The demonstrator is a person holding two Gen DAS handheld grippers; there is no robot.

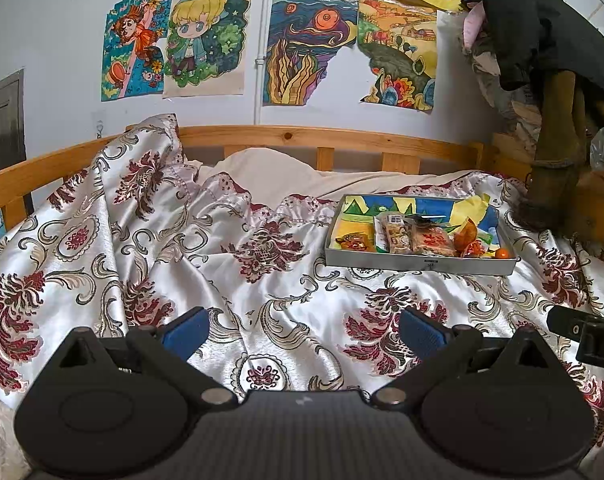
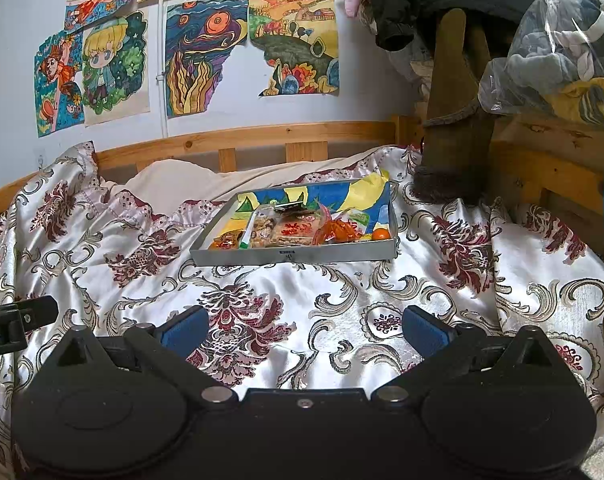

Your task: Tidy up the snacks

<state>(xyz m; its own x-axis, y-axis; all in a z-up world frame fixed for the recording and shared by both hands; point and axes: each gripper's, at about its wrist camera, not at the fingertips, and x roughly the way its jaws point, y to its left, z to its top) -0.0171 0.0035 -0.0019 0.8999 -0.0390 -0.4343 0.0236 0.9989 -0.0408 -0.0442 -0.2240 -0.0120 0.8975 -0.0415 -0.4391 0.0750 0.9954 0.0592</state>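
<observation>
**Snacks gathered in tray; both grippers standing off, empty**

We are finding the snacks (image 2: pixel 297 232) lying together inside the grey tray (image 2: pixel 293 257), which is resting on the bedspread (image 2: pixel 261 280) toward the headboard. No snack is showing on the cloth around the tray. The left hand-held gripper (image 1: pixel 304 332) and right hand-held gripper (image 2: pixel 304 330) are hovering well short of the tray, fingers spread apart, gripping nothing. This fits either a finished gathering or a sorting yet to come. For any approach, we are advising a level entry over the tray's near wall.

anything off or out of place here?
Snacks all sit inside the tray on the bedspread; none spilled. Only oddity: the swirl drawing on the wall has a torn lower corner.
</observation>
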